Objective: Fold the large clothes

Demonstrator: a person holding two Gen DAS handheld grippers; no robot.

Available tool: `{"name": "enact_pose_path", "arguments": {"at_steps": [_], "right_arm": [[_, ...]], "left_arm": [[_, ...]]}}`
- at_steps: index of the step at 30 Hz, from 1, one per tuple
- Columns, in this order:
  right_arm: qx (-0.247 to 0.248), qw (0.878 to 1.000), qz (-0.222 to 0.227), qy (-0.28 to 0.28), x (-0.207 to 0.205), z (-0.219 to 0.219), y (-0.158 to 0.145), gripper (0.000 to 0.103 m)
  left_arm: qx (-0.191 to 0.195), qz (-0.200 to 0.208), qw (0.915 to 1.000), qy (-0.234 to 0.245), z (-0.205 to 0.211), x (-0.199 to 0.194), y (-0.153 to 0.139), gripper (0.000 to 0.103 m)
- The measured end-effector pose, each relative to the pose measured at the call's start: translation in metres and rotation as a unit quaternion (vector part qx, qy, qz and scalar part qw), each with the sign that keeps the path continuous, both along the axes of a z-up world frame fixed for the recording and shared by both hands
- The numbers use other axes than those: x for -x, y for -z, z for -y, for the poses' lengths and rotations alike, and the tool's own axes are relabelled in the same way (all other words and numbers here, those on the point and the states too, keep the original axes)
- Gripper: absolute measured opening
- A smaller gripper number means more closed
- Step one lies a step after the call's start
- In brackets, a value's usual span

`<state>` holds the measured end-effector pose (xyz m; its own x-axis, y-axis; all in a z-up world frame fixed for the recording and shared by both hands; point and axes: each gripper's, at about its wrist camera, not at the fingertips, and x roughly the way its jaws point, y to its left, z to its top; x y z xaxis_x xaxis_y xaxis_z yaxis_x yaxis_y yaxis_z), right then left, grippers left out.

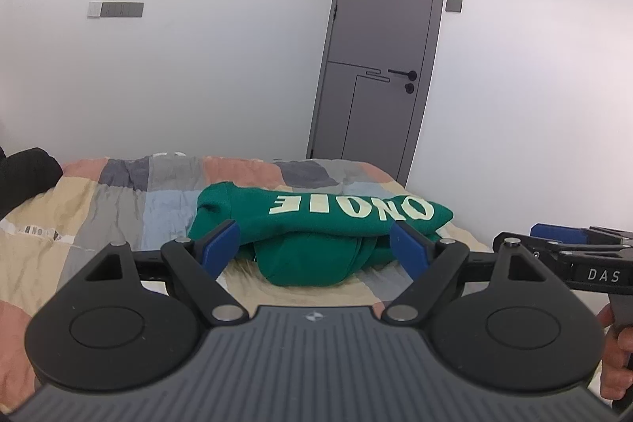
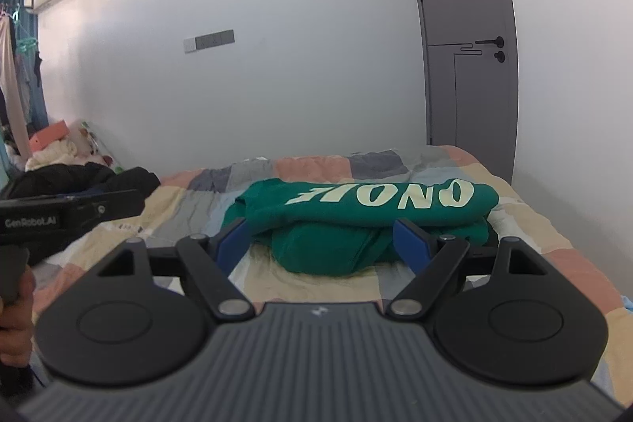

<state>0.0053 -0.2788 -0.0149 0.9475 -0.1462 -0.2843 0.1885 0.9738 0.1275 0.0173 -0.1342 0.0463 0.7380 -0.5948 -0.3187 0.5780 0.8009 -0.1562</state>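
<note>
A green sweatshirt with pale upside-down letters lies folded into a compact bundle on the bed; it also shows in the right wrist view. My left gripper is open and empty, its blue pads wide apart just in front of the bundle, near its two ends. My right gripper is open and empty in the same way, in front of the bundle. The right gripper also shows at the right edge of the left wrist view. The left gripper body shows at the left of the right wrist view.
The bed carries a patchwork quilt of peach, grey, blue and cream squares. A black garment lies at the bed's left side, with more clothes behind it. A grey door stands closed in the white wall beyond the bed.
</note>
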Motion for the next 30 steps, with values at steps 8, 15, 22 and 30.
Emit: {"name": "enact_pose_path", "arguments": {"at_steps": [8, 15, 22, 30], "right_arm": [[-0.003, 1.000, -0.010, 0.010, -0.0019, 0.0020, 0.0055, 0.081], [-0.004, 1.000, -0.011, 0.009, 0.0011, 0.0029, 0.0052, 0.081], [-0.005, 1.000, -0.017, 0.007, -0.0006, 0.0042, 0.0040, 0.081], [-0.009, 1.000, -0.019, 0.012, 0.0005, 0.0066, 0.0041, 0.081]], "left_arm": [[-0.008, -0.007, 0.9999, 0.008, 0.0061, -0.0036, 0.0072, 0.087], [-0.007, -0.006, 0.9999, 0.008, 0.0057, -0.0019, 0.0062, 0.088], [-0.004, -0.002, 1.0000, 0.008, 0.0048, 0.0008, 0.0049, 0.089], [-0.007, 0.000, 1.0000, -0.001, 0.0017, 0.0002, 0.0062, 0.090]]}}
